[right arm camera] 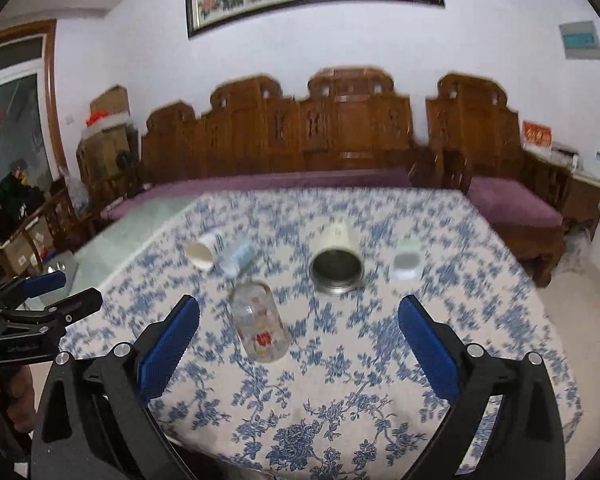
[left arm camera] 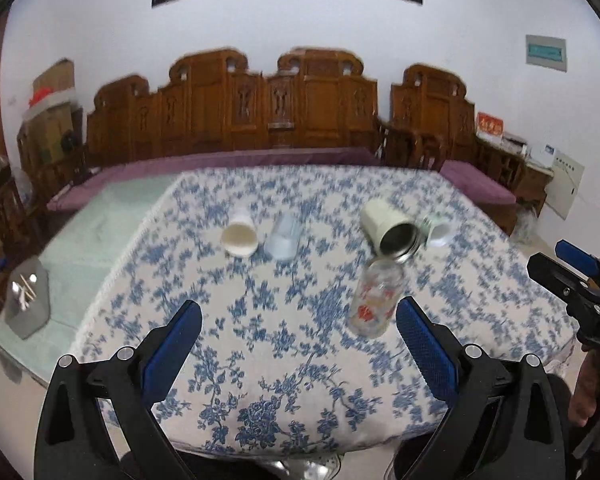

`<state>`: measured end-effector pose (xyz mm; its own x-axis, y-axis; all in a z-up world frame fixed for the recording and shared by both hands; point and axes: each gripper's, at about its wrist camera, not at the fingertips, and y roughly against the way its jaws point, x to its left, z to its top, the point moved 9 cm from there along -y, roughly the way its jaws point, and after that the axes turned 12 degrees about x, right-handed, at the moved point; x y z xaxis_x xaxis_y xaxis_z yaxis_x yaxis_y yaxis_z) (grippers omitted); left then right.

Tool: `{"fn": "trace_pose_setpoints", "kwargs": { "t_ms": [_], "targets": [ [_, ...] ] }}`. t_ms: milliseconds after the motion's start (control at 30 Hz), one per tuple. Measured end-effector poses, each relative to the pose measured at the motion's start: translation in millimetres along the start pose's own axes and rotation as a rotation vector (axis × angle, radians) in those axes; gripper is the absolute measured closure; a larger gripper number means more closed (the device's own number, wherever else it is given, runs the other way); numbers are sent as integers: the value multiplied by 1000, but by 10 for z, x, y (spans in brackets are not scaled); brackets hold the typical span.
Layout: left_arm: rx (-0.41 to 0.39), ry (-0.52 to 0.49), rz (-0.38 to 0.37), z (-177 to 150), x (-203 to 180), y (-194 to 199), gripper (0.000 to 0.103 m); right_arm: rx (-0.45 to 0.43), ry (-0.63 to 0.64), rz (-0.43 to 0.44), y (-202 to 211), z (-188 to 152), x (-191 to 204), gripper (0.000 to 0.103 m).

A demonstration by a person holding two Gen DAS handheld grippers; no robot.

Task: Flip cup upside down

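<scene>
Your left gripper point(left arm camera: 299, 334) hangs over the near edge of the blue-and-white floral tablecloth point(left arm camera: 284, 360) with its blue-padded jaws spread wide and nothing between them; your right gripper point(right arm camera: 299, 334) is the same, wide apart and empty, above the near part of the cloth. Five cups lie on their sides on the cloth. Nearest to you is the clear glass cup with red flower prints point(right arm camera: 260, 326), lying apart from both grippers; in the left wrist view it sits just beyond your right-hand blue pad point(left arm camera: 374, 300). Just behind it lies the cream-white metal mug with a dark steel inside point(right arm camera: 336, 258), its mouth turned toward you; in the left wrist view its rim looks to be touching or just beside the glass cup's far end. To the right of the mug is a small pale green cup point(right arm camera: 407, 258). On the left, a white paper cup point(right arm camera: 204, 252) and a clear plastic cup point(right arm camera: 238, 258) lie side by side, seemingly touching. Any print on the cups is too blurred to read. On the black body of your right gripper, seen at the edge of the left wrist view, the letters "DAS" show before the frame cuts them off.
</scene>
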<state>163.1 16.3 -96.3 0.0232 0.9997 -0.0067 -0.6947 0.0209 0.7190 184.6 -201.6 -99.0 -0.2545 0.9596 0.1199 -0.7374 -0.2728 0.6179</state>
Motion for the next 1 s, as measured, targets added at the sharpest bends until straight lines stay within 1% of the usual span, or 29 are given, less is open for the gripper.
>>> {"fn": "trace_pose_setpoints", "kwargs": {
  "t_ms": [133, 300, 400, 467, 1000],
  "targets": [
    [-63, -11, 0, 50, -98, 323, 9, -68, -2, 1, 386, 60, 49, 3],
    [-98, -20, -7, 26, -163, 588, 9, -116, 8, -5, 659, 75, 84, 3],
    [-108, -17, -11, 7, -178, 664, 9, -119, -2, 10, 722, 67, 91, 3],
    [-113, -17, -10, -3, -186, 702, 9, -121, 0, -1, 756, 69, 86, 3],
    [-120, -4, -13, -21, -171, 730, 9, -132, -1, -10, 815, 64, 66, 3]
  ]
}}
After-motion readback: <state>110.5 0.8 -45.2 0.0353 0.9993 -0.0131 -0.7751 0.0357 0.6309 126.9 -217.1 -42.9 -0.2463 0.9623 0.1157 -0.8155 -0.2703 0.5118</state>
